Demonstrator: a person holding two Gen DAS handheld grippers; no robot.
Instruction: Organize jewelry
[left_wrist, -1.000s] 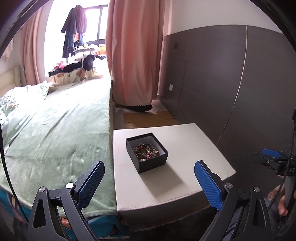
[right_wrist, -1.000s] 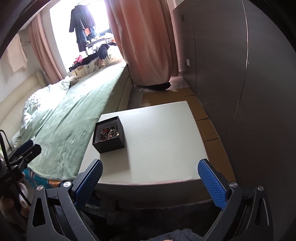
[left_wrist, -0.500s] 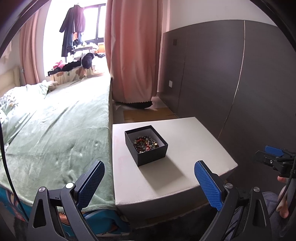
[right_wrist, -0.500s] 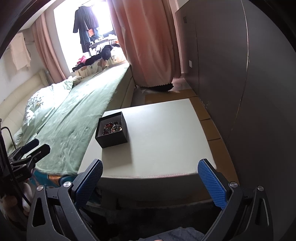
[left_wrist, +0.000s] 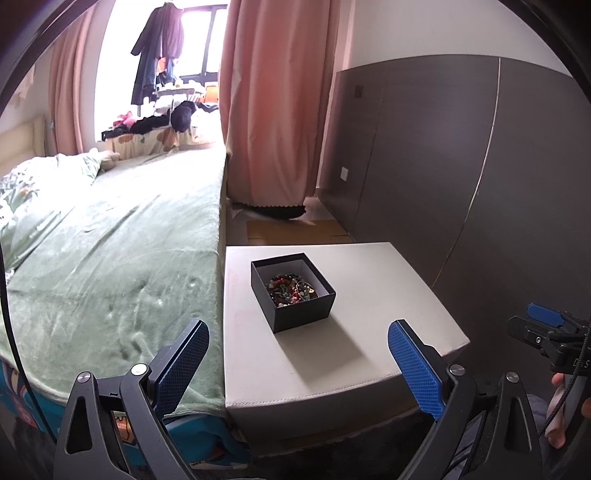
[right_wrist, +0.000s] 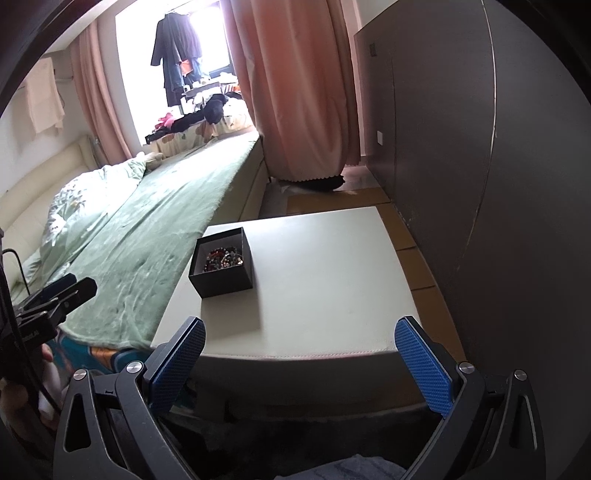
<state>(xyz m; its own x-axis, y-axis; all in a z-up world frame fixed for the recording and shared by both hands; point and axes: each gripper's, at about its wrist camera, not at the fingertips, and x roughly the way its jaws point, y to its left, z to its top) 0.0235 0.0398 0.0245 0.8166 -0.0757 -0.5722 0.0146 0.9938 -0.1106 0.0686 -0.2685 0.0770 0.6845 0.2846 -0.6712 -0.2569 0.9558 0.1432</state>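
Observation:
A black open box (left_wrist: 293, 295) holding a heap of beaded jewelry (left_wrist: 291, 288) stands on a white stool-like table (left_wrist: 332, 354) beside the bed. In the right wrist view the box (right_wrist: 223, 264) sits at the table's left (right_wrist: 325, 288), with the jewelry (right_wrist: 223, 258) inside. My left gripper (left_wrist: 297, 365) is open and empty, held back from the table's near edge. My right gripper (right_wrist: 301, 363) is open and empty, also short of the near edge. Each gripper shows in the other's view, the right one (left_wrist: 546, 325) and the left one (right_wrist: 55, 295).
A bed with a green blanket (left_wrist: 110, 258) lies left of the table. A dark grey wall panel (left_wrist: 443, 166) runs along the right. A pink curtain (left_wrist: 273, 110) hangs behind, over a wooden floor (right_wrist: 332, 199).
Both grippers have drawn slightly back and up from the table; the box looks a little smaller and farther. Both stay open and empty.

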